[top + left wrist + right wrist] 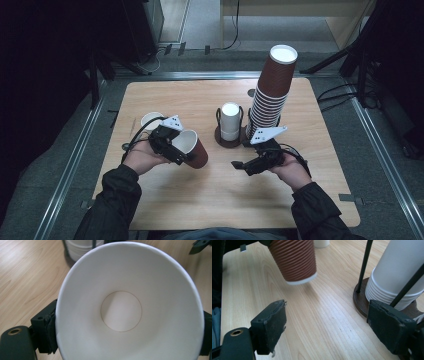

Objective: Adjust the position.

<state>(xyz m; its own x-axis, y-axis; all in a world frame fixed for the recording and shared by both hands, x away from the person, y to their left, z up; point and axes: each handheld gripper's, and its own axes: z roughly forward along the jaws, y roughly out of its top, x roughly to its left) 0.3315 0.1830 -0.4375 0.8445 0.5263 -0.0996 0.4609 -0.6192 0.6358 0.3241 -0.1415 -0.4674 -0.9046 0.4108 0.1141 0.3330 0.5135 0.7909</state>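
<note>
My left gripper is shut on the rim of a brown ribbed paper cup, held tilted just above the wooden table. The left gripper view looks into that cup's white inside, with a jaw pad pressed on its left wall. My right gripper stands open and empty to the right, low over the table. In the right gripper view its jaws are spread wide around bare wood, the brown cup hangs ahead, and a white cup stack stands to the right.
A white cup stack sits upside down in a wire holder on a round brown base at mid-table. A tall stack of brown cups rises behind my right gripper. One loose white cup stands behind my left gripper.
</note>
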